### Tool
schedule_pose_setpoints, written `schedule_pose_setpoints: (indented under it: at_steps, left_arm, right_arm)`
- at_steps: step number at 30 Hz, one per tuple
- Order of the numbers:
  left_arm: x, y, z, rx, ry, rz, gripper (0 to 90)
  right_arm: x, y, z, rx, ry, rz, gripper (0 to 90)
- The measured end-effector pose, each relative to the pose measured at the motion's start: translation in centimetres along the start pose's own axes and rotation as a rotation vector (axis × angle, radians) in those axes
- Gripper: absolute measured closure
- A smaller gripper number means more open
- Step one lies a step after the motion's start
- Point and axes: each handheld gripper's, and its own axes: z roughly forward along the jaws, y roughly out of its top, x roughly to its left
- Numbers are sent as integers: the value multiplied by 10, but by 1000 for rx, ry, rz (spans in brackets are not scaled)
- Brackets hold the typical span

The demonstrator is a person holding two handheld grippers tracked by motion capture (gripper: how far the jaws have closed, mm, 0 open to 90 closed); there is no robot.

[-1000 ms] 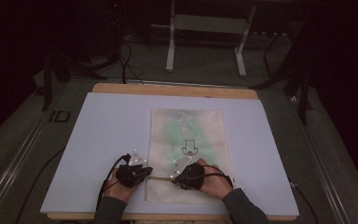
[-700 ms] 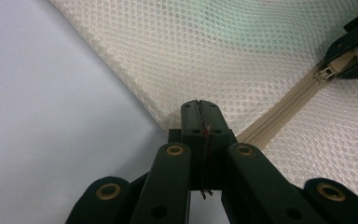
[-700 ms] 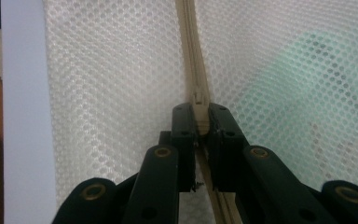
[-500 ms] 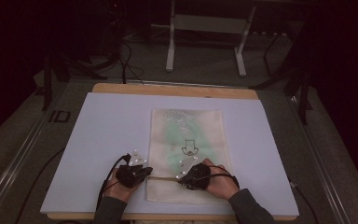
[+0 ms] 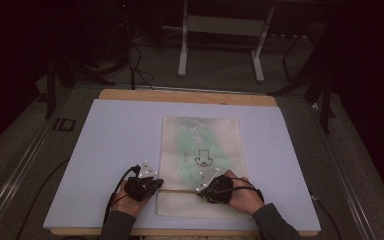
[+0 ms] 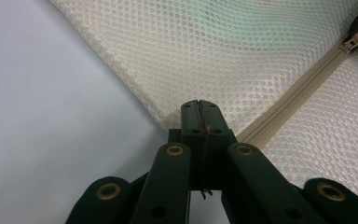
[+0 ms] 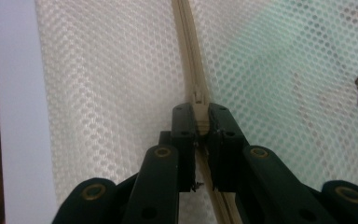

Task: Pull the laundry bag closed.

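Mesh bag [image 5: 200,165] lies flat on the white board [image 5: 105,150], its green contents blurred behind the netting. Left gripper [image 6: 199,108] pinches the bag's corner edge. Right gripper [image 7: 200,122] clamps the zipper pull [image 7: 199,112], half hidden between its jaws.

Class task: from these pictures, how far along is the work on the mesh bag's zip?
Done: the left gripper pins the mesh bag at its corner. In hand: the right gripper grips the zip pull, roughly three-quarters across in the high view. Left: the last stretch of zip ahead.
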Motion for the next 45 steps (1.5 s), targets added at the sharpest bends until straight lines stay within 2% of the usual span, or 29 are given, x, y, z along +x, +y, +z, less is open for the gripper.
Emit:
schedule_pose_setpoints:
  at_steps: [6,16,45]
  left_arm:
    - [0,0,0,-1,-1,-2,897]
    - [1,0,0,-1,-10,-12,898]
    - [1,1,0,4,-12,-11,897]
  right_arm:
    - [-1,-4,-2,-9,4,8,825]
    - [-3,-8,-5,14,6,1,824]
    - [-10,-40,-29,47,-14,39,824]
